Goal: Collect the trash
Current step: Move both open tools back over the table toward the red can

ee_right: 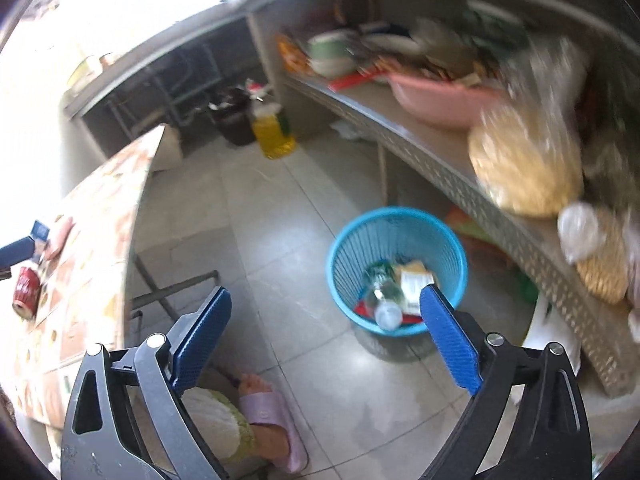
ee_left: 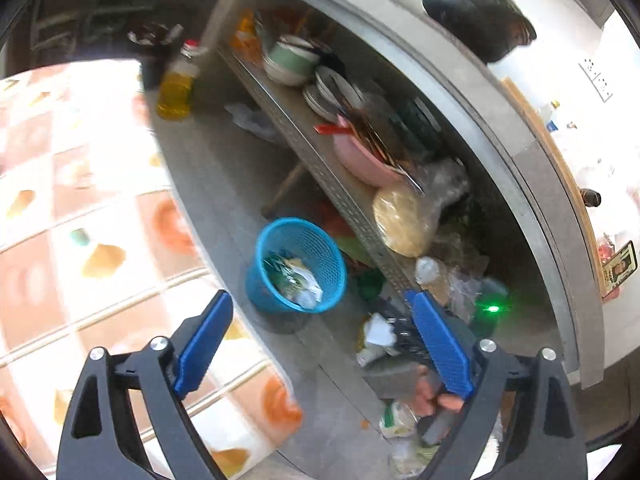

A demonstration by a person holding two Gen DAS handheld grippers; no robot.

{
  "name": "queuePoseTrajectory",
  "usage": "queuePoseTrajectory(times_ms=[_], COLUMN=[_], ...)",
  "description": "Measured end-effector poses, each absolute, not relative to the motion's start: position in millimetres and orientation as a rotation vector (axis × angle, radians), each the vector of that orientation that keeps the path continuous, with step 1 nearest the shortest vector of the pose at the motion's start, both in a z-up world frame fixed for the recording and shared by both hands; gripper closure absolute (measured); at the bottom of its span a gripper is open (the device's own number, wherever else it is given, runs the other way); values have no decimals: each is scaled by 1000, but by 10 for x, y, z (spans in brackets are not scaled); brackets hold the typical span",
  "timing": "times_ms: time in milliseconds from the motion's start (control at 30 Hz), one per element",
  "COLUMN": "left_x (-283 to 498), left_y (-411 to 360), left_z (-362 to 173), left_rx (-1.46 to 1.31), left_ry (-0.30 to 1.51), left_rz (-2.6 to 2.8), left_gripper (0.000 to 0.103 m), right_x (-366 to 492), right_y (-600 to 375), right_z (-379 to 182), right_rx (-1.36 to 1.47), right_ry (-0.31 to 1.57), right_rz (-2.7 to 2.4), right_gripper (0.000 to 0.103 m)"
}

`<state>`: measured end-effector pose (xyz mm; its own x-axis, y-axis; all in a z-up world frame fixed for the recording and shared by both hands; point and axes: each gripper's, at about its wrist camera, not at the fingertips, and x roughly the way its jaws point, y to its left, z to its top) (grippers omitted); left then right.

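A blue mesh trash basket (ee_left: 316, 240) stands on the grey tiled floor and holds wrappers and a clear plastic bottle (ee_right: 385, 300). It also shows in the right wrist view (ee_right: 348, 248). My left gripper (ee_left: 320, 300) is open and empty, above the floor near the basket. My right gripper (ee_right: 324, 300) is open and empty, above the floor just left of the basket. A red can (ee_right: 25, 293) lies on the patterned table (ee_right: 100, 208) at the far left, close to the other gripper's tip and a hand.
A metal shelf (ee_right: 460, 184) at the right carries a pink basin (ee_right: 440, 96), bowls and bagged food (ee_right: 524, 168). A yellow oil jug (ee_right: 274, 132) and a dark bin (ee_right: 234, 120) stand at the back. My slippered foot (ee_right: 272, 420) is below. Table legs (ee_right: 168, 292) stand left.
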<state>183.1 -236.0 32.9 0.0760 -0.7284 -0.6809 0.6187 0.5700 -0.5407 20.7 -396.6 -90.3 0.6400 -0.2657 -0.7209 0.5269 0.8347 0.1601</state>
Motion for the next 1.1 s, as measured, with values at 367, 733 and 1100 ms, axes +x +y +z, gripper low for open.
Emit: queuePoseTrajectory(times_ms=[367,733,1100], left_x=[1877,1906,1949], left_y=[-1612,-1366,-972], left_z=[392,450,552], left_rx=[-205,-232,-257], left_ry=[1013,968,896], left_rz=[-874,-821,-713], left_gripper=[11,10,10], right_x=[388,426,567], right_y=[-3521,-3107,-2618], right_z=[-626,-377,-184], right_rx=[253,130,-21], right_ry=[744,732,668], right_rz=[-432,-470,-433], right_gripper=[8,8,8])
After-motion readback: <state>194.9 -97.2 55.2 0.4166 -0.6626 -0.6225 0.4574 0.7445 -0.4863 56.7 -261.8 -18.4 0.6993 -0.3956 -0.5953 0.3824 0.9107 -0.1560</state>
